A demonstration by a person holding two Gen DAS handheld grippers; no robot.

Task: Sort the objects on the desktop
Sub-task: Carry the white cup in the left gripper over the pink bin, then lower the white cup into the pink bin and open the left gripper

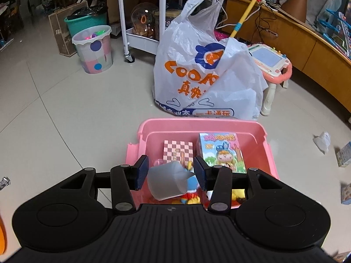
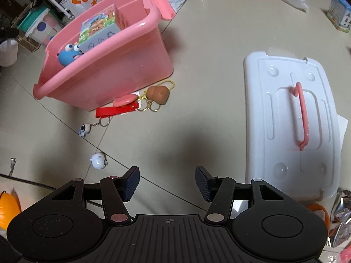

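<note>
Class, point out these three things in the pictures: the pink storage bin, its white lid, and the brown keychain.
pink storage bin [image 2: 122, 72], right wrist view, front wall.
white lid [image 2: 274, 131], right wrist view, flat top.
brown keychain [image 2: 161, 94], right wrist view, brown body.

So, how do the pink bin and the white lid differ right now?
The pink bin stands upright and open, holding toys; the white lid lies flat on the floor, apart from it. The bin is pink throughout; the lid is white with a pink handle. Both are plastic.

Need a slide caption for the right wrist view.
Open right gripper hovers over floor between pink bin and white lid.
</note>
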